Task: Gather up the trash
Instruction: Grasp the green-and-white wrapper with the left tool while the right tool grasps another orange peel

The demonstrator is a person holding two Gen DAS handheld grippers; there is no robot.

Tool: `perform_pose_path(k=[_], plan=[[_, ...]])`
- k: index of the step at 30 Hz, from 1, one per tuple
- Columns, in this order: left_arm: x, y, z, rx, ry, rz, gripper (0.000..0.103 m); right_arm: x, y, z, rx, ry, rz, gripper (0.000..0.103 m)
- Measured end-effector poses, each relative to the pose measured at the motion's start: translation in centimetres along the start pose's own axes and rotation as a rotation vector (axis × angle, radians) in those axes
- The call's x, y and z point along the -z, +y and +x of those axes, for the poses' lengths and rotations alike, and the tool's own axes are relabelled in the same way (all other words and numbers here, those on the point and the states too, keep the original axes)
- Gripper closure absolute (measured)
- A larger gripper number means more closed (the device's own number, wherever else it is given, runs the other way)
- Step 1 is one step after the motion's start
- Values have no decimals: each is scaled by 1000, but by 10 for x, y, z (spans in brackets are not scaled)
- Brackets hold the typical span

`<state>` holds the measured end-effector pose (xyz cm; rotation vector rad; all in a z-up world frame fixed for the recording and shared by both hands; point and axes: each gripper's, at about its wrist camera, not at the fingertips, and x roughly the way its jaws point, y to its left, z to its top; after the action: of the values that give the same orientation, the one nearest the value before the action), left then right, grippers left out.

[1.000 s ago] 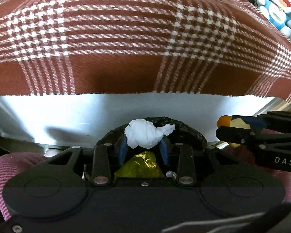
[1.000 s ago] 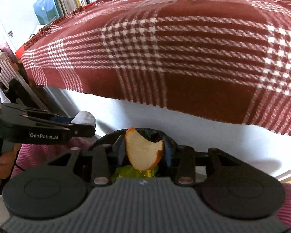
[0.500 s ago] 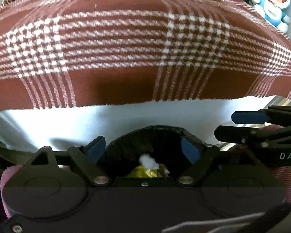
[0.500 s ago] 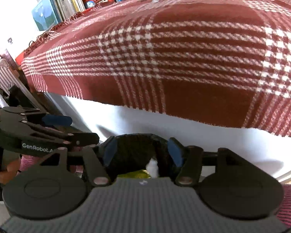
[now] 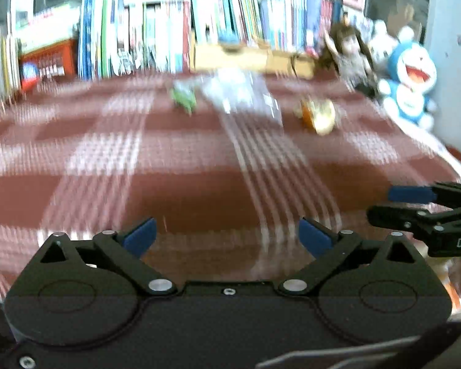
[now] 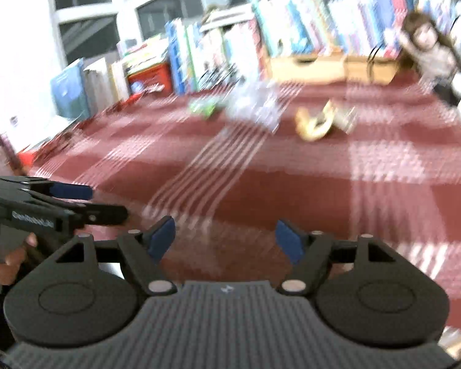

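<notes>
Both views are blurred by motion. On the far part of the red plaid cloth [image 5: 199, 190] lie a green scrap [image 5: 184, 98], a crumpled clear plastic wrapper [image 5: 242, 92] and an orange peel [image 5: 318, 115]. The same green scrap [image 6: 204, 107], clear wrapper [image 6: 255, 104] and peel [image 6: 315, 123] show in the right wrist view. My left gripper [image 5: 227, 235] hangs over the near edge of the cloth, jaws still opening, nothing between them. My right gripper [image 6: 226, 240] is beside it, jaws also opening and empty. The trash bin is out of view.
A row of upright books [image 5: 169, 30] lines the back of the table, with a wooden box [image 5: 249, 58], a doll [image 5: 350, 52] and a blue-and-white plush toy [image 5: 410, 83] at the back right. A hand [image 6: 6, 264] holds the left gripper's handle.
Both grippers let go of the white tissue and the peel piece over the black bin bag, opened wide, then rose and tilted up so the tabletop and bookshelf fill the views.
</notes>
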<state>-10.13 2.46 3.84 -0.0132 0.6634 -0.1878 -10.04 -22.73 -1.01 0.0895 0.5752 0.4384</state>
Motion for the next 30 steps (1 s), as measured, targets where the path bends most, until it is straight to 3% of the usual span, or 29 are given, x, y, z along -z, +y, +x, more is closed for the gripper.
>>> perform_pose_path(k=[5, 10, 15, 22, 25, 26, 28, 30], plan=[[-50, 9, 30, -22, -89, -28, 3, -32, -24, 14, 110, -50, 6, 20], [-93, 30, 86, -90, -110, -123, 3, -52, -47, 43, 212, -40, -22, 20], [-121, 49, 144, -130, -82, -192, 3, -67, -61, 83, 230, 8, -51, 11], [-141, 55, 205, -196, -39, -200, 8, -80, -64, 123, 227, 54, -86, 11], [-142, 61, 220, -177, -6, -223, 17, -84, -66, 136, 219, 71, -82, 11], [-140, 62, 222, -168, 0, -226, 25, -85, -67, 140, 218, 80, -82, 11], [-140, 63, 227, -158, 14, -227, 44, -87, -69, 148, 218, 96, -79, 15], [-138, 61, 227, -161, 30, -224, 76, -88, -70, 153, 211, 111, -64, 24]])
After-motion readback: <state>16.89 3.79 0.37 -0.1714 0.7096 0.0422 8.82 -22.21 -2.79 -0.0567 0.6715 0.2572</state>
